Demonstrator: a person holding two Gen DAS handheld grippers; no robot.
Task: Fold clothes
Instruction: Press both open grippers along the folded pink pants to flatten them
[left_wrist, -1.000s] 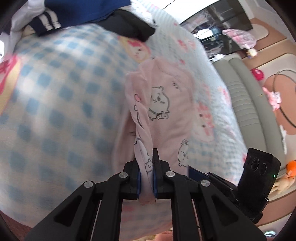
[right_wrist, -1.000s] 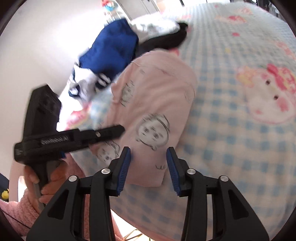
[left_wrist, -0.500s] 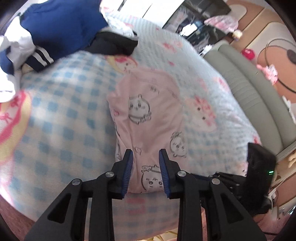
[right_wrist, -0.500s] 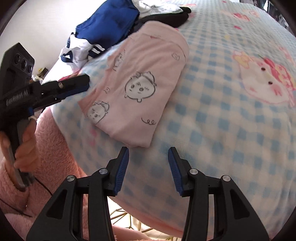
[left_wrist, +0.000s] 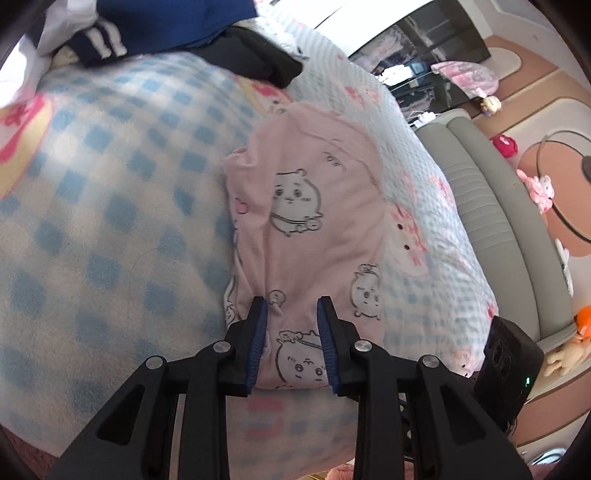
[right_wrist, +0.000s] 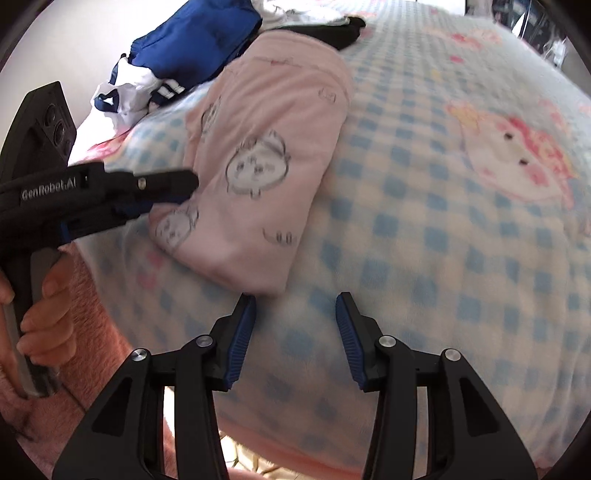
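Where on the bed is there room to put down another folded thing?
The checked blanket lies bare to the right of the pink folded garment, around the cartoon cat print. The far end is crowded with the blue clothes and the black garment.

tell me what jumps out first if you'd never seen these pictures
The folded pink garment with cartoon animal prints lies in the middle of the blue checked blanket. The left gripper hangs open over its near edge and the right gripper is open just short of its corner. At the far end sits a heap of navy and black clothes.
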